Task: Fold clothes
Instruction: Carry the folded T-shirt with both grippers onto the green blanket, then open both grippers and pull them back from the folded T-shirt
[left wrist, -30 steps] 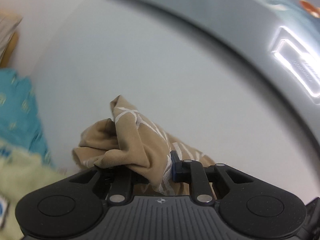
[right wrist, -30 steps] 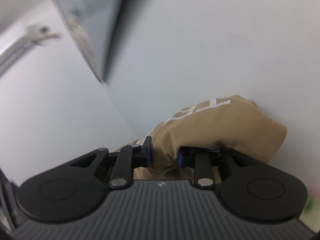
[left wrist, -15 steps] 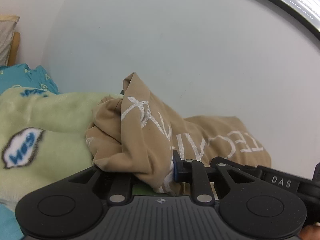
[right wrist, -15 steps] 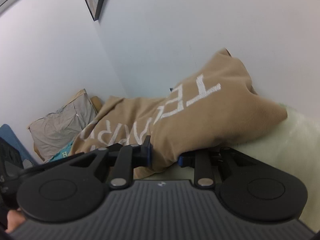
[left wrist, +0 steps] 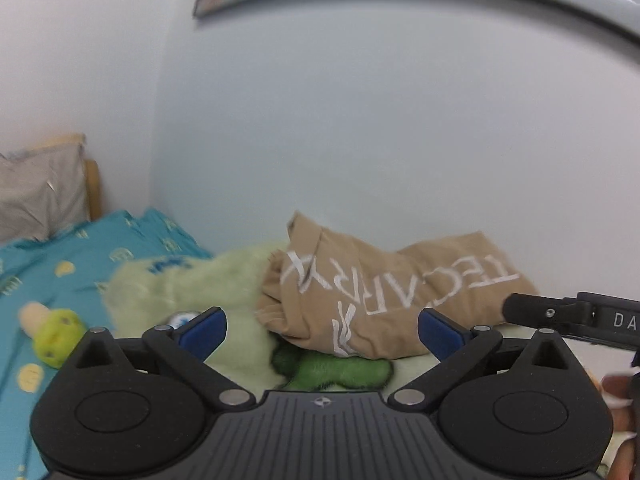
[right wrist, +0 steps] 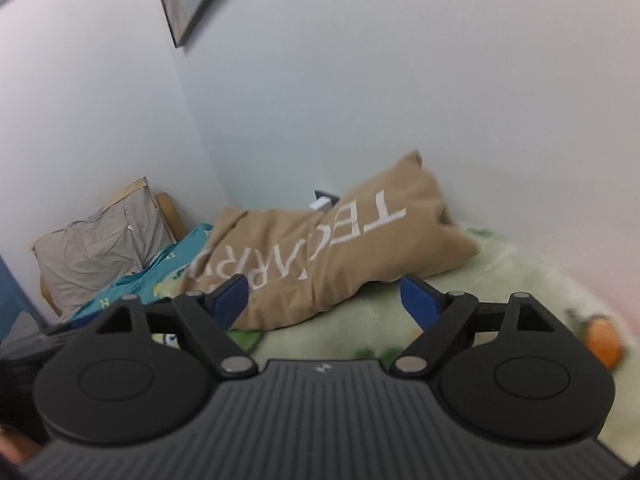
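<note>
A tan garment with white lettering (left wrist: 384, 284) lies bunched on a pale green fleece blanket (left wrist: 192, 280) against the wall. My left gripper (left wrist: 322, 330) is open and empty, just in front of the garment. The garment also shows in the right wrist view (right wrist: 320, 252). My right gripper (right wrist: 326, 300) is open and empty, its blue fingertips (right wrist: 418, 298) close to the garment's near edge. The right gripper's body shows at the right edge of the left wrist view (left wrist: 576, 316).
A teal patterned bedsheet (left wrist: 60, 256) and a grey pillow (left wrist: 36, 196) lie to the left. A small yellow-green toy (left wrist: 56, 332) sits on the sheet. The wall stands right behind the garment. A framed picture (right wrist: 184, 0) hangs above. An orange print (right wrist: 604, 340) marks the blanket at right.
Both grippers have opened and let go of the tan garment, which now rests on the green blanket. Both have drawn back a little from it.
</note>
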Demonstrator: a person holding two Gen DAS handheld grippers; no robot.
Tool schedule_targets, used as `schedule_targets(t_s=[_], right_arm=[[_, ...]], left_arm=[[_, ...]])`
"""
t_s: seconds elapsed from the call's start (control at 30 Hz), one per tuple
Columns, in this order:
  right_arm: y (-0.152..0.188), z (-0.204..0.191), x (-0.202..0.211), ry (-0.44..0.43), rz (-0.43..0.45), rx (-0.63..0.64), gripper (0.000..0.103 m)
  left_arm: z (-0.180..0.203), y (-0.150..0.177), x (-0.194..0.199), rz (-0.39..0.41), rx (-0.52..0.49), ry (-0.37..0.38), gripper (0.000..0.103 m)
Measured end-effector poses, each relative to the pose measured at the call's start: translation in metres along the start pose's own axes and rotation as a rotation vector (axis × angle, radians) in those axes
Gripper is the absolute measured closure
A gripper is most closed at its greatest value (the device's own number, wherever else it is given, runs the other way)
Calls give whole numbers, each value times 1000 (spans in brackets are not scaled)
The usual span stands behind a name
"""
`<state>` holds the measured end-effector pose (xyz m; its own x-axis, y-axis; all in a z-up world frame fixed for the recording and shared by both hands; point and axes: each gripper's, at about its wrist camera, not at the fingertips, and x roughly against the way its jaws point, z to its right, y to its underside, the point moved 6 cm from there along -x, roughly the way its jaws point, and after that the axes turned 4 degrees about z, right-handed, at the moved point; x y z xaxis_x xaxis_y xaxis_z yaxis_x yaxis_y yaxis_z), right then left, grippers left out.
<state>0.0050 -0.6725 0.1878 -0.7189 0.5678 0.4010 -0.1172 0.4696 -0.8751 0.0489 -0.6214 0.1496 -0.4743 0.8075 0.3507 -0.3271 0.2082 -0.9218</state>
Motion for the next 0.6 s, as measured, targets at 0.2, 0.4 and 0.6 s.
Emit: schedule_targets(t_s=[0.2, 0.4, 0.6], right_arm=[[-5, 5, 82, -38, 96, 23, 18], [16, 0, 146, -79, 153, 64, 18], [35, -7, 185, -87, 202, 114, 18]], left_arm=[[12, -17, 94, 110, -68, -49, 0], [22, -6, 164, 152, -73, -61, 0], [25, 15, 217, 201, -113, -110, 0]])
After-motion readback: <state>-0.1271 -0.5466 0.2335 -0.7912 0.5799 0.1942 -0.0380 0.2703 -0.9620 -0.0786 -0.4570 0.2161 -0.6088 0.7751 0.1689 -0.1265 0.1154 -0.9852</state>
